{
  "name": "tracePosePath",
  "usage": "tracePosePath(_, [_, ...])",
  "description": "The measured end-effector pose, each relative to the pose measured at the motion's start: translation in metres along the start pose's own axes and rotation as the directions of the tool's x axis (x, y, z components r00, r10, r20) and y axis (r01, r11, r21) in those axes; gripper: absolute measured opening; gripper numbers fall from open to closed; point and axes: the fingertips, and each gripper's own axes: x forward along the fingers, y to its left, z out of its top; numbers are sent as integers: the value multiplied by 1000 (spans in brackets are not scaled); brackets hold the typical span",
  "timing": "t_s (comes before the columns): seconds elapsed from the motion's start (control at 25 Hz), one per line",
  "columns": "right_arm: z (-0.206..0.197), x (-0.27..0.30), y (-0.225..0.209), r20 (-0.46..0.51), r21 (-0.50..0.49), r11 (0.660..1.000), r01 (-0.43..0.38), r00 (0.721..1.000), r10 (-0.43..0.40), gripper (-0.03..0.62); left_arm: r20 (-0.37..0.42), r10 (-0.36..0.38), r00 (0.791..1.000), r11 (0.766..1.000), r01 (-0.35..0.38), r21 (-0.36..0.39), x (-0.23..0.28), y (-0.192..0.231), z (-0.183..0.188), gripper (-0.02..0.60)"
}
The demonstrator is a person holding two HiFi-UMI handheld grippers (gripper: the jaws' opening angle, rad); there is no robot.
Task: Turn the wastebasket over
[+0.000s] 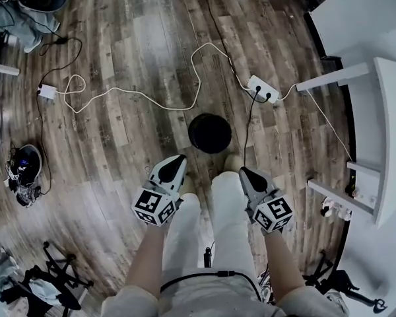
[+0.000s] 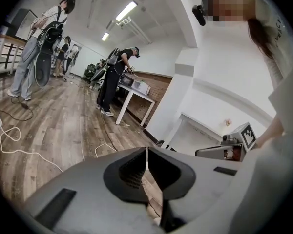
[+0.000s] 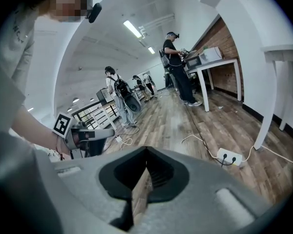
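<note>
The wastebasket point(image 1: 210, 133) is a round black bin that stands on the wooden floor just beyond my feet; I see it from above. My left gripper point(image 1: 177, 158) hangs over the floor near its lower left, jaws shut with nothing between them. My right gripper point(image 1: 243, 171) is near the bin's lower right, also shut and empty. Neither touches the bin. In the left gripper view the closed jaws point(image 2: 146, 154) point across the room, and the right gripper point(image 2: 234, 147) shows beside them. The right gripper view shows its closed jaws point(image 3: 146, 165) and the left gripper point(image 3: 83, 133). The bin is in neither gripper view.
A white power strip point(image 1: 263, 89) with black plugs lies right of the bin, and a white cable point(image 1: 138, 94) loops across the floor behind it. White tables point(image 1: 376, 111) stand at the right. Bags and shoes point(image 1: 23, 170) lie at the left. Several people point(image 2: 115, 82) stand far off.
</note>
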Motion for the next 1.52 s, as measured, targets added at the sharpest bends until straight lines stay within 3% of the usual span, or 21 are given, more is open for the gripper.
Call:
tracePosePath(0.24, [-30,50,-35,-93,-6,997,-76,993,75,0,5,47,999,996,-46,-75,37,18,-21,8])
tracePosePath(0.52, [-49,89,-58,-188,-16,980,-198,963,191,0,4,125,992,982,-124,-145,79,34,-50,8])
tracePosePath(0.84, [-62,120,-100,-257,-1,964,-265,932,256,0,10,213,977,958,-207,-198,115,56,-68,8])
tracePosePath(1.24, [-105,165,-156,-305,56,970,-237,921,243,0,-14,216,976,950,-213,-227,157,84,-120,8])
tracePosePath(1.52, [-142,205,-171,-331,49,977,-206,920,210,21,-103,268,958,927,-285,-243,164,126,-180,8])
